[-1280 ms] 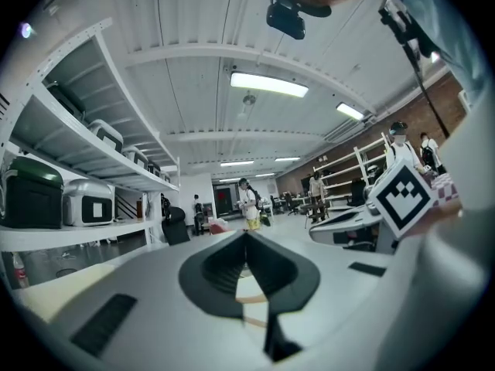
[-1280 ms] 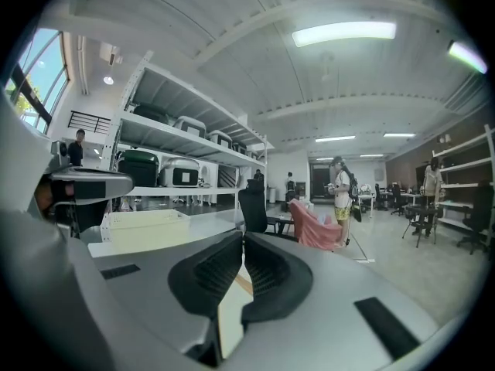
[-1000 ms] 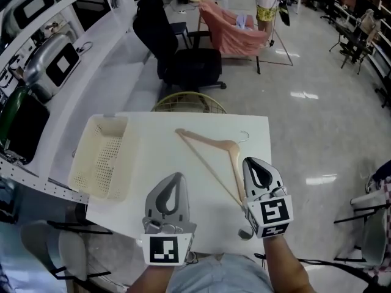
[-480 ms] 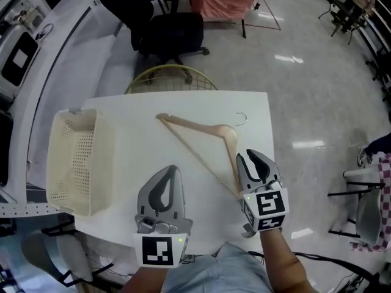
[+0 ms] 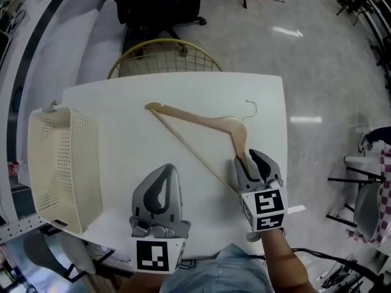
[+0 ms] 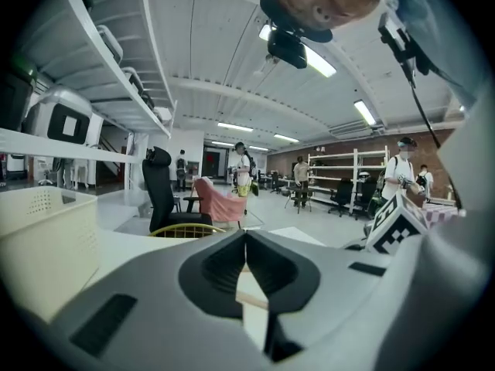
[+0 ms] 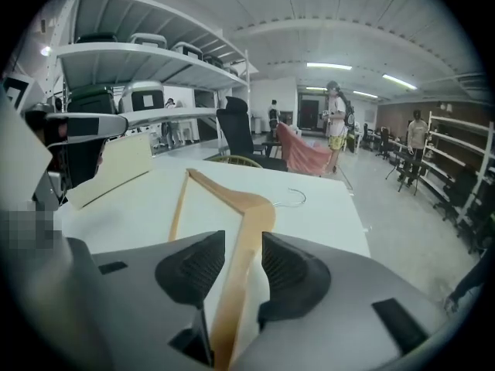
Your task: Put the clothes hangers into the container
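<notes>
1 wire basket (image 5: pixel 164 58), 1 chair (image 5: pixel 160 2) beyond table (image 5: pixel 116 139) with hanger (image 5: pixel 195 117)

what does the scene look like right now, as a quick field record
hanger: light wooden clothes hanger with metal hook, flat on white table
container: cream perforated plastic basket, at table's left edge, no hanger in it
right gripper: jaws have just been opening, apart, astride hanger's arm
left gripper: jaws together, nothing held
</notes>
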The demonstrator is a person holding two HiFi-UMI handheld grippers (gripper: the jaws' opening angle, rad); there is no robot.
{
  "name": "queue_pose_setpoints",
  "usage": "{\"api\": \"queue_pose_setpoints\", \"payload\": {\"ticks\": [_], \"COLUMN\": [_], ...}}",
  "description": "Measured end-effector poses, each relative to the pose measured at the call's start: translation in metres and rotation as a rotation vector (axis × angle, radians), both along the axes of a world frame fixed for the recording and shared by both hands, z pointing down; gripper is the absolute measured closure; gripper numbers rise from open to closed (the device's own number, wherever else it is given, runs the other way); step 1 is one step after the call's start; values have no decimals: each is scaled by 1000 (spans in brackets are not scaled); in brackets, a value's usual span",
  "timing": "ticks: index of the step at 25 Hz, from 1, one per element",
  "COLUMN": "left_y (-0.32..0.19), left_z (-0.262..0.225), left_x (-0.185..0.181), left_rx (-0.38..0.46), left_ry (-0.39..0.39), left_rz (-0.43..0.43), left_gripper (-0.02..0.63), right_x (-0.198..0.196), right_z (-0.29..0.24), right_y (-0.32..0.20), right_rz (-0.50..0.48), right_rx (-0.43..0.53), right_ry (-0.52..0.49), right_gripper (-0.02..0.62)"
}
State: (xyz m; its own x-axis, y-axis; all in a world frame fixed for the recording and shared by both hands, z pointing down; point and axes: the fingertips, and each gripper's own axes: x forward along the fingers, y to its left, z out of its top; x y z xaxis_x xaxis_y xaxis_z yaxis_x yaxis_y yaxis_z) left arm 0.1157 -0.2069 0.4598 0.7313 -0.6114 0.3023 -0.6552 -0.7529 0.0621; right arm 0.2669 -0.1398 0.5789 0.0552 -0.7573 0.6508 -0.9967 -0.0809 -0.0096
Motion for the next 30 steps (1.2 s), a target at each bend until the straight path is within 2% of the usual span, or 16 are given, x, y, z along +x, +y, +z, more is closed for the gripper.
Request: {"api": "queue_pose_setpoints", "payload": {"ticks": [8,18,21,25,30], "left_y": [-12,-17,-16,-12,-5], "left_z": [24,27,25,19,5], "left_x": [2,-1,-3,-7,-16], "left_rx": [-54,-57,-50,-36,-7], "left_ry": [-10,-4,-3,-3,-4], "left_rz": [14,18,15,6,-16], "left_gripper": [594,594,594,594,594], "right_x": [0,0,2,6,6], "right_z": [28,28,30,31,22], "right_y": [0,0,1,2,3], "right_rz": [31,42,52,97,179], "right_rx": [-91,-83,-87,-94,-65], "right_ry": [-14,-16,-23,-61,-138], "right_gripper": [436,436,464,500,503]}}
